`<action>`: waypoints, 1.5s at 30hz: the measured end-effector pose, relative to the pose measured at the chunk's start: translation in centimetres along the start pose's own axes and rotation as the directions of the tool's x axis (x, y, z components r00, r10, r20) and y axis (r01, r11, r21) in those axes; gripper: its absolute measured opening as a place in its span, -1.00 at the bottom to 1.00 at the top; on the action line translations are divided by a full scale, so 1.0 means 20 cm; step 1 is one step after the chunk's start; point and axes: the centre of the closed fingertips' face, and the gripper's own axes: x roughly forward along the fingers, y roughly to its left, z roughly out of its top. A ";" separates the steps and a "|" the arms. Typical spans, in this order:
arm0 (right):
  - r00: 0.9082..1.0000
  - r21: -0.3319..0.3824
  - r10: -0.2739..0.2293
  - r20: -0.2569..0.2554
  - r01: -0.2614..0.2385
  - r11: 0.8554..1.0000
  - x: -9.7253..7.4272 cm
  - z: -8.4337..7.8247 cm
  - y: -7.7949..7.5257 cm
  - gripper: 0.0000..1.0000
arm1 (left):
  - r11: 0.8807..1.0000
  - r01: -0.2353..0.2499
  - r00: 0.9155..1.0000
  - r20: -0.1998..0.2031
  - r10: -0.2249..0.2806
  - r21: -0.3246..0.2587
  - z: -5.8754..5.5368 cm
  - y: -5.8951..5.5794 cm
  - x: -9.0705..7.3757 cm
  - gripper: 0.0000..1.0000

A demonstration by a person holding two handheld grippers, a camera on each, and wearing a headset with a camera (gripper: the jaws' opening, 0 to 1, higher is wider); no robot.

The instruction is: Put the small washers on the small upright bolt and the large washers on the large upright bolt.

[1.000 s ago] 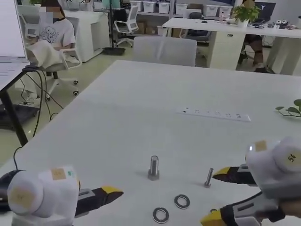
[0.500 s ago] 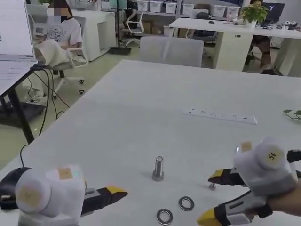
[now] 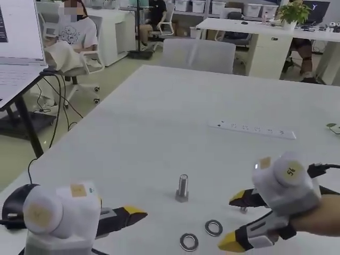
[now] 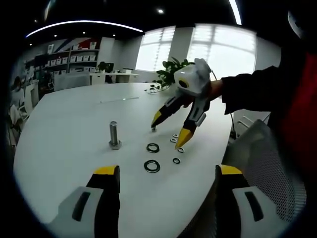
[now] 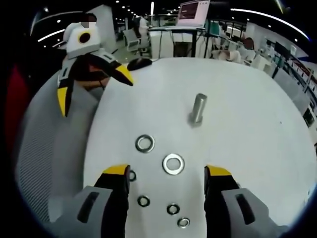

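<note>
- The large bolt and small bolt stand upright at lower centre of the head view, ready for washers.
- The large washers and small washers lie flat on the worktop below them.
- The right hand-held gripper is wide open and empty, low over the small washers, probably to pick one.
- The left hand-held gripper is wide open and empty.

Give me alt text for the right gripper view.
Ahead of the open right tongs lie two large washers and four small washers on a white table. A large bolt stands beyond them, and the left tongs, open, are at upper left.
</note>
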 end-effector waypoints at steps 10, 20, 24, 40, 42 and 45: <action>0.998 -0.038 0.008 -0.058 -0.010 0.999 0.07 0.00 -0.01 0.10 | 1.000 -0.006 1.000 0.005 0.006 -0.002 0.00 0.01 0.00 0.56; 0.994 -0.059 0.007 -0.110 -0.013 0.998 0.11 -0.03 -0.02 -0.04 | 1.000 -0.007 1.000 0.010 0.007 -0.007 0.01 0.01 0.00 0.55; 0.992 -0.060 0.007 -0.123 -0.014 0.998 0.12 -0.03 -0.03 -0.08 | 1.000 -0.005 1.000 0.009 0.005 -0.008 0.01 0.01 0.00 0.54; 0.983 -0.081 0.017 -0.181 -0.032 0.996 0.16 -0.06 -0.03 -0.20 | 1.000 -0.003 1.000 0.012 0.004 -0.013 0.01 0.01 0.00 0.52; 0.982 -0.082 0.017 -0.186 -0.032 0.996 0.17 -0.06 -0.04 -0.21 | 1.000 -0.003 1.000 0.013 0.003 -0.013 0.01 0.01 0.00 0.52; 0.980 -0.085 0.020 -0.197 -0.037 0.996 0.17 -0.06 -0.04 -0.23 | 1.000 -0.003 1.000 0.013 0.003 -0.014 0.01 0.01 0.00 0.52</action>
